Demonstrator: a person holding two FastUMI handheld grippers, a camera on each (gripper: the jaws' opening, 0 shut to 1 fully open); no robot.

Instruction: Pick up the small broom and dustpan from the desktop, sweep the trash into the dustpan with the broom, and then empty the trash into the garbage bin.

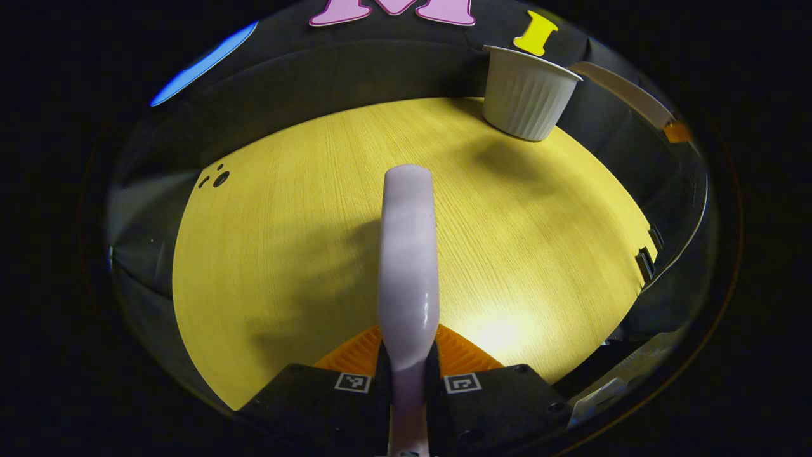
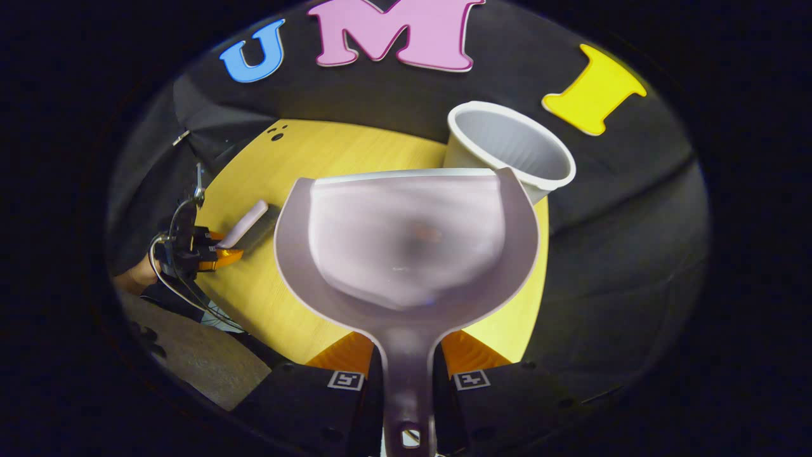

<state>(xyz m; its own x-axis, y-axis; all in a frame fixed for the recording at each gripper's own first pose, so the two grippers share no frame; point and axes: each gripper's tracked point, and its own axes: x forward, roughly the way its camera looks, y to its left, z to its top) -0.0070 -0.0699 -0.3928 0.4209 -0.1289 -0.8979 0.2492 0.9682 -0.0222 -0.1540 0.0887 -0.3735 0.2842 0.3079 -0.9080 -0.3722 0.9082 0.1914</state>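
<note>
Yellow wood-grain table point(image 1: 266, 254) lay swept bare, the white ribbed garbage bin point(image 2: 507, 149) at its far edge. We held the left tongs point(image 1: 408, 371) closed on the small broom point(image 1: 409, 254) and the right tongs point(image 2: 408, 374) closed on the dustpan point(image 2: 406, 241), its lip just beside the bin's rim. We judged emptying in hand; next, tip the pan over the rim.

Dim booth, bright desk, strong fisheye bend

A glare spot sits low on the yellow desk point(image 1: 501, 330) in the left gripper view, with soft shadows beside the broom point(image 1: 409, 254) and the garbage bin point(image 1: 528, 95). In the right gripper view the close dustpan point(image 2: 406, 247) is blurred; edges curve and darken.
</note>
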